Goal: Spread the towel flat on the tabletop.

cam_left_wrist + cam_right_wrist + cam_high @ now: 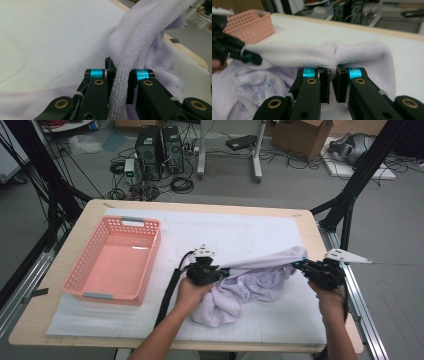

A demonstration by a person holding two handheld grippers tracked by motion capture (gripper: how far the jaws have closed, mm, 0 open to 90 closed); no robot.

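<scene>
Grippers, two: left gripper (216,270) and right gripper (299,265) each pinch one lavender towel (250,287) beside one pink basket (116,258).

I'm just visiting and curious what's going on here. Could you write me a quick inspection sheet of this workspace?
Surface: wooden table covered by a white mat.
Job's things: a pale lilac towel, one edge stretched taut between the grippers, the rest bunched on the mat.
Clutter: an empty pink basket at the mat's left.
Grippers: left gripper shut on the towel's edge; right gripper shut on the other end of the same edge.
Cables: a black cable trails from the left gripper along the forearm.
Surroundings: computer towers, loose floor wiring, a cardboard box, black frame struts.
</scene>
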